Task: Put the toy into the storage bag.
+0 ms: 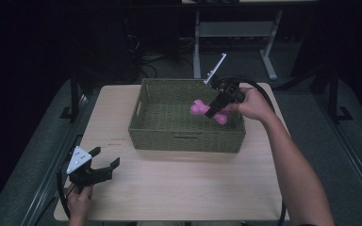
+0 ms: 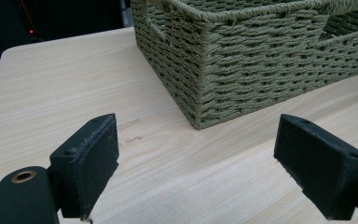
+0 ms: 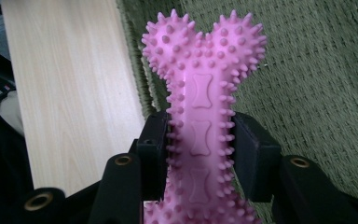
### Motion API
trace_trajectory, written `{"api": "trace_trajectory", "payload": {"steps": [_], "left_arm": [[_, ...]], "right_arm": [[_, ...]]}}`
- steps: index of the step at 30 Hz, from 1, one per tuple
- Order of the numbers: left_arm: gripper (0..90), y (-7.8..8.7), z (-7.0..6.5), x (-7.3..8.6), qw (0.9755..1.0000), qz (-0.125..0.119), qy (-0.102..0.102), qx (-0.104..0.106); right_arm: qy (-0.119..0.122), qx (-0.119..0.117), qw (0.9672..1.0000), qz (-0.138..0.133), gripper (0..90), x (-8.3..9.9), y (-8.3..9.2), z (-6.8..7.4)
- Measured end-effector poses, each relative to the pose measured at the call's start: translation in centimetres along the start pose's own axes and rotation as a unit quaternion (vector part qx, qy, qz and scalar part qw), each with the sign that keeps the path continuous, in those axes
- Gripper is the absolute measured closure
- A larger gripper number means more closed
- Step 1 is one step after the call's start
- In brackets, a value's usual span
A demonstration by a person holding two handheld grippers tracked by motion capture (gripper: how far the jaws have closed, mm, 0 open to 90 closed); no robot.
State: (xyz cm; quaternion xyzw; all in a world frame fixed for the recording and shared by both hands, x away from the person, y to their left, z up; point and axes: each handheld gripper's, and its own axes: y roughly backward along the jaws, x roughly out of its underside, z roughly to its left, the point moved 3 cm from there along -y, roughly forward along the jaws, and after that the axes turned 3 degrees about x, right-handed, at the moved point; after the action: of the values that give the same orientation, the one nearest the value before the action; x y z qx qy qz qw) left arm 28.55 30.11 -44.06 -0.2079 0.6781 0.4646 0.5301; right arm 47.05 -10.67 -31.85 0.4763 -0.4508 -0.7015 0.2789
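Dark room beyond the table (image 1: 179, 188); my right gripper (image 1: 215, 109) pinches the pink bone toy (image 1: 197, 107), half hidden, over the basket (image 1: 184, 139); left gripper (image 1: 104, 165) spread.

basket (image 1: 186, 141) walls block mid table (image 1: 188, 193), front w/ bare room, basket top open

1. The bone (image 3: 200, 121) is pink, with little bumps all over and small bone shapes down its middle.
2. The basket (image 1: 186, 140) is green, with a woven pattern.
3. The worktop (image 1: 179, 188) is pale wood with thin lines.
4. Both claws are black; the left claw (image 1: 104, 159) has a grey plate with dots.
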Motion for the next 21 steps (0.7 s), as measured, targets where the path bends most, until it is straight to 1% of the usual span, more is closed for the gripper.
{"api": "trace_trajectory", "payload": {"steps": [7, 15, 21], "left_arm": [[13.3, 0.0, 0.0, 0.0, 1.0, 0.0, 0.001, -0.001], [13.3, 0.1, 0.1, 0.0, 1.0, -0.001, 0.001, -0.001], [13.3, 0.0, 0.1, 0.0, 1.0, 0.0, 0.001, -0.001]], "right_arm": [[-0.011, 0.0, 0.9999, 0.007, 57.7, 0.2, -0.8, -1.0], [-0.018, -0.001, 0.9997, 0.014, 57.7, 0.3, -1.7, -1.8], [-0.028, -0.004, 0.9995, 0.011, 57.7, 0.7, -2.4, -2.5]]}}
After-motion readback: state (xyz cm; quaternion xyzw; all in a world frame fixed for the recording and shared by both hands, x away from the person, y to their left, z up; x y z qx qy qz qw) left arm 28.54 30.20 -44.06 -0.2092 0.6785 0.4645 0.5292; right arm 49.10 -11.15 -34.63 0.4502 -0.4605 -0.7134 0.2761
